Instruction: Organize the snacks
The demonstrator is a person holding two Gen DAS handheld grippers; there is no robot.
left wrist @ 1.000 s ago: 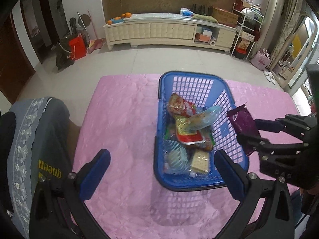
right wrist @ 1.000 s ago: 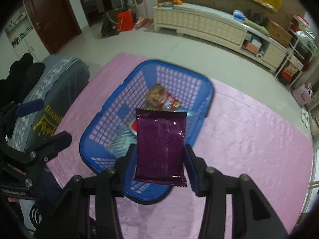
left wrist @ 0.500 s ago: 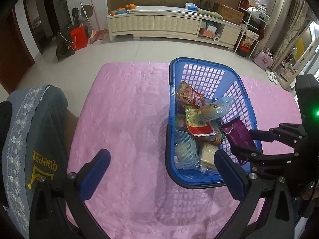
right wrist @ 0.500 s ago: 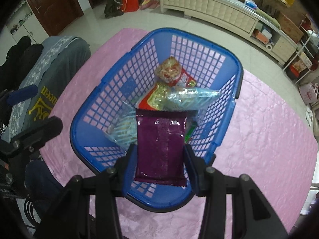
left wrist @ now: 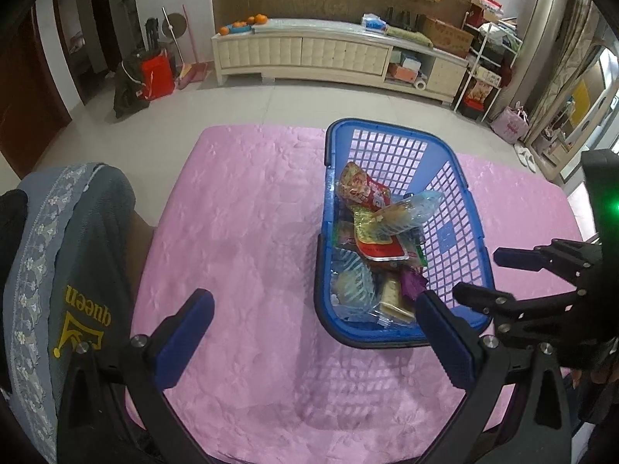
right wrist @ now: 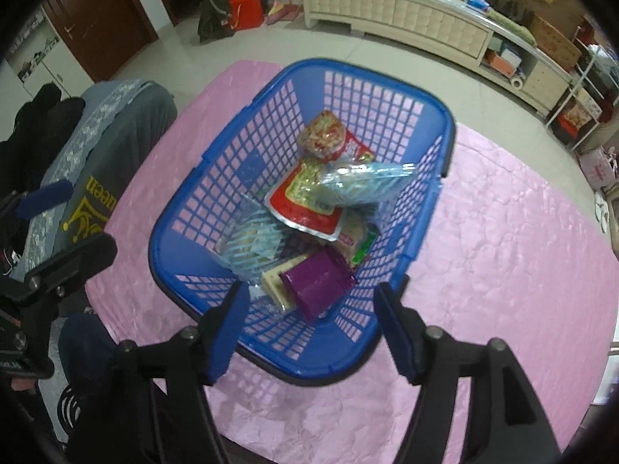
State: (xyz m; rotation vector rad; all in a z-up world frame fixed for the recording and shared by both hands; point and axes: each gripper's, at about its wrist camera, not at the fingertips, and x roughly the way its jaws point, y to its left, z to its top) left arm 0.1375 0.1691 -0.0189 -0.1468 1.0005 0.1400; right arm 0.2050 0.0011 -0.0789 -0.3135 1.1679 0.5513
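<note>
While both tools (left wrist: pixel 315 332) (right wrist: pixel 311 323) gape empty, pink quilted tabletop (left wrist: pixel 247 232) bearing blue basket (right wrist: pixel 216 208), tiled room beyond.

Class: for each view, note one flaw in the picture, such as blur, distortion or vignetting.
Left wrist view: fisheye bends the cabinet; corners dark. Right wrist view: the blue basket rim is slightly motion-blurred; black vignette rings the frame.

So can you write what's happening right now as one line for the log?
step: drop snack | right tool: open, jaws just opening | purple packet: lying in blue basket | left tool: open, empty
</note>
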